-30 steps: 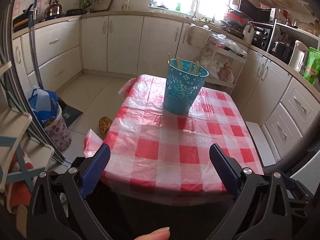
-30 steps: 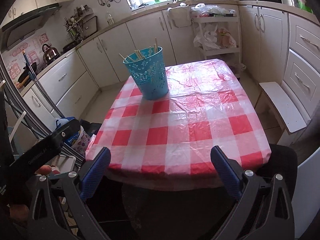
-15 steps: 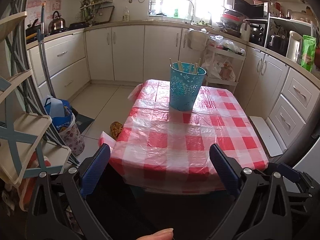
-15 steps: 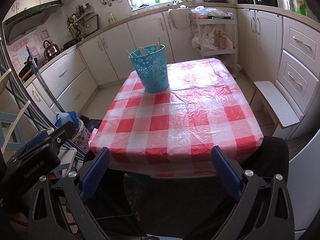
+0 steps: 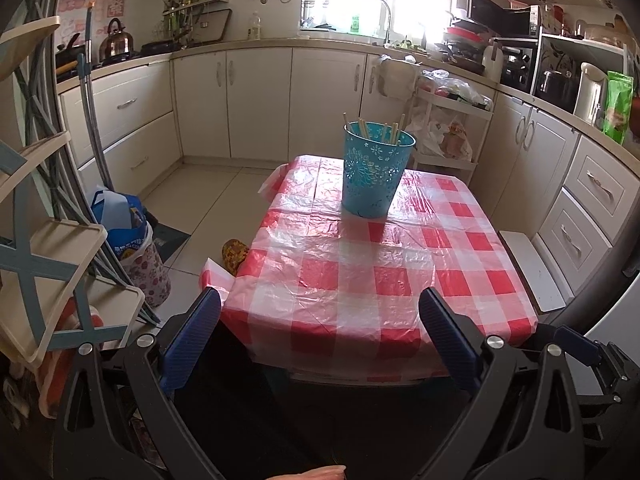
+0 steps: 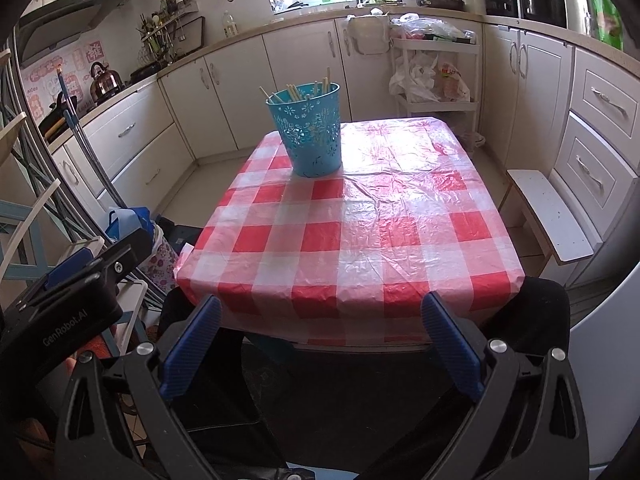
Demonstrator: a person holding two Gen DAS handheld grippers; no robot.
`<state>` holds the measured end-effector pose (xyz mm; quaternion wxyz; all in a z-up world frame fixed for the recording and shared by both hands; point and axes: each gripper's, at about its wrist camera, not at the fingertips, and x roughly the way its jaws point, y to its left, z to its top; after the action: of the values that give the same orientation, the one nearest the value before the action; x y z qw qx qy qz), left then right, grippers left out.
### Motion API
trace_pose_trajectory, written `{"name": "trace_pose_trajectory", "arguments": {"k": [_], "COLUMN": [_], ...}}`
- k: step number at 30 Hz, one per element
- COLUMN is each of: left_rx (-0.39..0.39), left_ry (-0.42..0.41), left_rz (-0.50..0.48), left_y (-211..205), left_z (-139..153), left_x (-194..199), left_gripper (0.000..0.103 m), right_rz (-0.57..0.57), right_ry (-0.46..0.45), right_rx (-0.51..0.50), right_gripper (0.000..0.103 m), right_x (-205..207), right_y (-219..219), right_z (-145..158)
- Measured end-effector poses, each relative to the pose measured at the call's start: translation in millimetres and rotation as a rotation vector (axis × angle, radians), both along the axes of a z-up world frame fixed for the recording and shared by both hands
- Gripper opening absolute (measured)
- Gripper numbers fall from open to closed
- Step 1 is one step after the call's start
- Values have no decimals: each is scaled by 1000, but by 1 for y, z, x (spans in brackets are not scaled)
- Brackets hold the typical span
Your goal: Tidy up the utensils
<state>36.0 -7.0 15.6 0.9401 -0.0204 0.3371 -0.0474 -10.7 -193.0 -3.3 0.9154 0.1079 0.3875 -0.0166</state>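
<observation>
While both the left claw (image 5: 319, 336) and right claw (image 6: 319, 342) are held spread and empty, nothing is gripped. Chopsticks (image 5: 382, 130) in the far teal bucket (image 5: 376, 170) are judged light, stiff, slippery; upper ends are best pinched.

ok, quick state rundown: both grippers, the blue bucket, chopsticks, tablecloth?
left gripper: open, holding nothing, short of the table's near edge
right gripper: open, holding nothing, short of the table's near edge
blue bucket: upright on the far part of the table
chopsticks: standing in the bucket, tips above the rim
tablecloth: spread over the table, wrinkled
</observation>
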Motion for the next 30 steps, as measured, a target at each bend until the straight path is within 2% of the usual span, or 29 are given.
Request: {"name": "trace_pose_trajectory", "arguments": {"k": [30], "left_rx": [7], "left_ry": [13], "left_rz": [0], "left_y": [0], "left_z": [-4], "left_x": [-2], "left_gripper": [95], "right_rz": [11], "right_ry": [37], "right_rx": [3], "right_gripper": [96], "right_x": [2], "right_y": [2], "right_z": [-8]}}
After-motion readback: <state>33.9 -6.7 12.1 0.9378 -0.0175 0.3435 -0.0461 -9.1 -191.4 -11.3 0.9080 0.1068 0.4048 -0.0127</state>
